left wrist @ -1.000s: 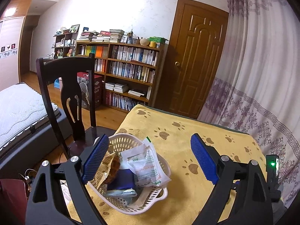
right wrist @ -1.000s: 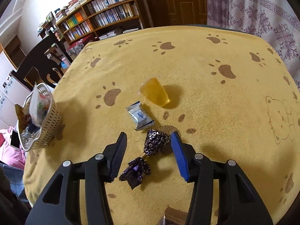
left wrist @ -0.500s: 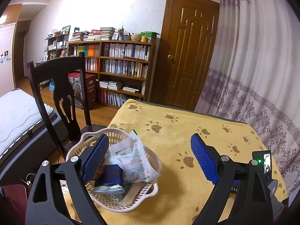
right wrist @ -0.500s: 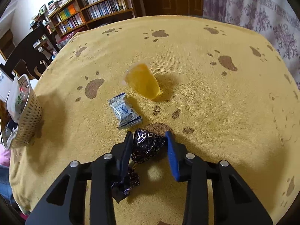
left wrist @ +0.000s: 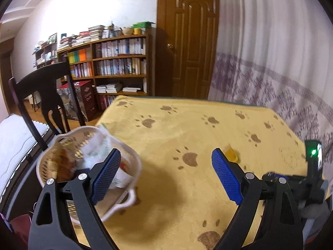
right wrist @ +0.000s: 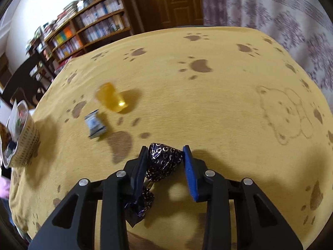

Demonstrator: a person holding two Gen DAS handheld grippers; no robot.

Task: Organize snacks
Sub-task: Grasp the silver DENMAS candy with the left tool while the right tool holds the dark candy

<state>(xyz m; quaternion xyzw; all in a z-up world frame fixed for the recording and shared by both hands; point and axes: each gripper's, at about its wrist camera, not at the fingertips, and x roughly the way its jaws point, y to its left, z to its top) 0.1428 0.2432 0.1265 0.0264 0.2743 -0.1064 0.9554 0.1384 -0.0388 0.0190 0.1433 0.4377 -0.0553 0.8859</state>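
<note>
The right claw (right wrist: 164,162) is clamped on a dark purple foil-wrapped candy (right wrist: 163,159), both blue pads pressed against its body just over the yellow paw-print tabletop (right wrist: 208,108); the wrapper's twisted tail (right wrist: 139,205) hangs below the left finger. With the candy as landmark: beyond it and to the left lies a small blue-and-white sachet (right wrist: 95,124) flat on the cloth, and a little farther, just past the sachet, an orange jelly cup (right wrist: 111,98) lies on its side. Well to the left of the candy, at the tabletop's edge, stands a white woven basket (right wrist: 25,141) with packets sticking up out of it.

The left claw (left wrist: 164,177) hangs with its fingers wide apart and nothing between them; its left pad overlaps the basket (left wrist: 133,162) in the view, though contact cannot be told. The jelly cup (left wrist: 231,153) peeps out behind its right pad. Past the basket stands a dark chair (left wrist: 41,87), and farther back a bookshelf (left wrist: 118,66), a brown door (left wrist: 187,41) and a patterned curtain (left wrist: 270,62).
</note>
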